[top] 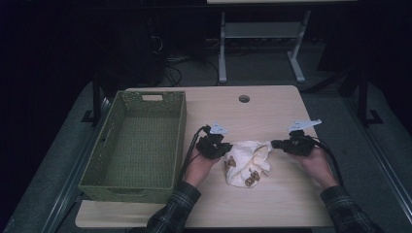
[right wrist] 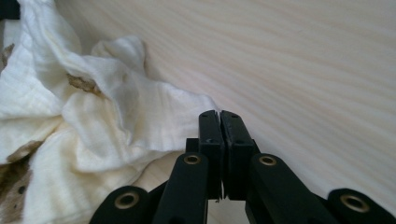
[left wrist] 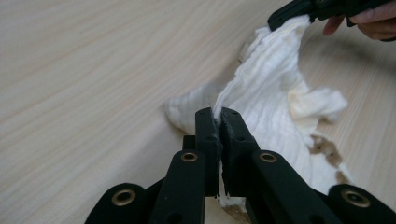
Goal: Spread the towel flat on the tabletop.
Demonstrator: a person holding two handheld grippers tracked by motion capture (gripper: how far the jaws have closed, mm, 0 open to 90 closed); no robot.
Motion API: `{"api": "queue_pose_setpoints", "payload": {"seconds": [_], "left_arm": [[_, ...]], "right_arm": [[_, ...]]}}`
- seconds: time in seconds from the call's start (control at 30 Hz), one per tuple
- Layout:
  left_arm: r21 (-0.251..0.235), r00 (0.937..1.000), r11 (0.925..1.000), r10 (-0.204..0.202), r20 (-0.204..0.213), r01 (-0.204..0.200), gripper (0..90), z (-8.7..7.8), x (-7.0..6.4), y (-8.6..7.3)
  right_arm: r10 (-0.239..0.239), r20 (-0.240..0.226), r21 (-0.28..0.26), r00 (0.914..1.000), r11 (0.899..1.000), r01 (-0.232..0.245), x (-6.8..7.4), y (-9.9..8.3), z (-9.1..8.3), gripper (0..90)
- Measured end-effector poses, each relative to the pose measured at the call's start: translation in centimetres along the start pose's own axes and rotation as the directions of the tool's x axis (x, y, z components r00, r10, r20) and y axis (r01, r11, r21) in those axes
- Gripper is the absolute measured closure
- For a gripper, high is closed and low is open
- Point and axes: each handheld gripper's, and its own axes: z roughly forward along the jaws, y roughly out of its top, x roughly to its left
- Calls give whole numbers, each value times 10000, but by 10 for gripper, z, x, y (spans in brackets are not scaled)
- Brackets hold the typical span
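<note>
The crumpled cream-white ribbed cloth with brown printed patches lies on the pale wooden surface, just forward of the person's side and a little right of the middle, between the two hands. It is soft, light and limp: it sags into folds wherever it is not held, so it should carry no weight to speak of, but it will droop and bunch, and a grip in the middle of a fold would likely drag several layers along. An edge or a corner looks the best place to take it, where a single layer can be pinched and the fabric drawn flat.

In the left gripper view the left tool has its jaws closed on a thin ridge of the cloth, which rises from the tips and runs taut up to the other tool, at the top right of that view, where its far end seems pinched. In the right gripper view the right tool has its jaws pressed together; the cloth lies just beside them to the left, and whether fabric sits between the tips cannot be told from that view. From above, the left tool touches the cloth's left side and the right tool meets its upper right corner.

Well left of both stands an olive-green perforated plastic basket, with nothing inside.
</note>
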Motion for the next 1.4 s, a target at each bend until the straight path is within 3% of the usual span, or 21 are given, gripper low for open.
{"api": "queue_pose_setpoints", "payload": {"seconds": [0.3, 0.53, 0.67, 0.83, 0.97, 1.03, 1.2, 1.27, 1.4], "left_arm": [[-1030, 9994, 9943, -291, -179, 271, 863, -24, -1, 24], [-1465, 9965, 9888, -387, -735, 276, 863, -29, 6, 44], [-1270, 9924, 9908, -615, -1063, 478, 863, -15, 18, 50], [-866, 9826, 9932, -907, -1620, 774, 862, 11, 31, 48], [-588, 9773, 9935, -1069, -1827, 977, 857, 30, 42, 43], [-436, 9756, 9929, -1166, -1862, 1104, 838, 37, 45, 41], [-179, 9776, 9959, -900, -1901, 882, 672, 36, 39, 40], [-227, 9848, 9976, -684, -1596, 657, 614, 28, 30, 40], [-15, 9961, 10000, -31, -880, 30, 601, 21, 10, 35]], "right_arm": [[1, 658, -921, 9978, 9957, 60, -4, 11, -52, 879], [114, 885, -1354, 9960, 9908, 7, -6, 21, -78, 879], [117, 1014, -1242, 9948, 9923, 10, -11, 25, -72, 875], [249, 1139, -849, 9932, 9963, -152, -25, 27, -51, 871], [340, 1261, -613, 9914, 9978, -264, -35, 26, -35, 864], [496, 1234, -595, 9911, 9973, -425, -38, 26, -28, 806], [730, 967, -594, 9926, 9960, -675, -40, 23, -28, 701], [685, 769, -696, 9947, 9956, -631, -36, 23, -34, 688], [427, 370, -749, 9984, 9964, -398, -23, 20, -40, 695]]}}
